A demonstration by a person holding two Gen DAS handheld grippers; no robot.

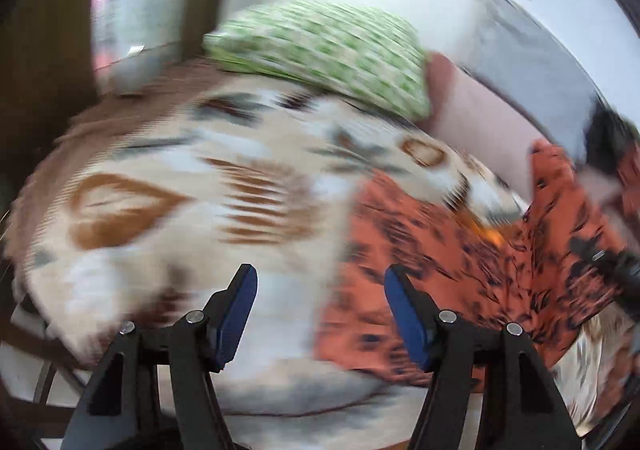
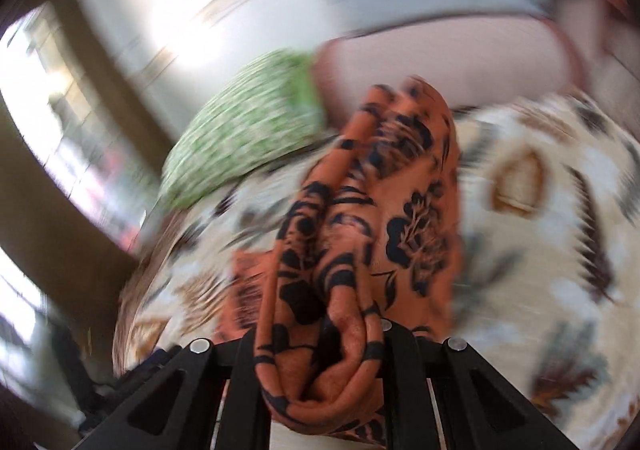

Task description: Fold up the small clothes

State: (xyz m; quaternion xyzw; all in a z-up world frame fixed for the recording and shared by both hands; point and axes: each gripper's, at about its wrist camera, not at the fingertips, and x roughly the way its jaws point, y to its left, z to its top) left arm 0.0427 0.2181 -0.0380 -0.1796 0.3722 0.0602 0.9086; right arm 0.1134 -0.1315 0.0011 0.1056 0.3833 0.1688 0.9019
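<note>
An orange garment with a black flower print (image 1: 460, 250) lies on the patterned bedspread (image 1: 180, 178), its right part pulled upward. My left gripper (image 1: 321, 270) hangs open over the bedspread just left of the garment's edge, and nothing sits between its blue pads (image 1: 236, 310). In the right wrist view the orange garment (image 2: 360, 230) is bunched in thick folds and rises straight out of my right gripper (image 2: 320, 338), which is shut on it. The cloth hides that gripper's fingertips. Both views are blurred.
A green-and-white pillow (image 1: 328, 50) rests at the head of the bed, with a pink cushion (image 1: 480, 110) beside it. The cream and brown bedspread (image 2: 540, 210) covers the whole surface. A pale wall stands behind, and a bright window (image 2: 32, 90) is at the left.
</note>
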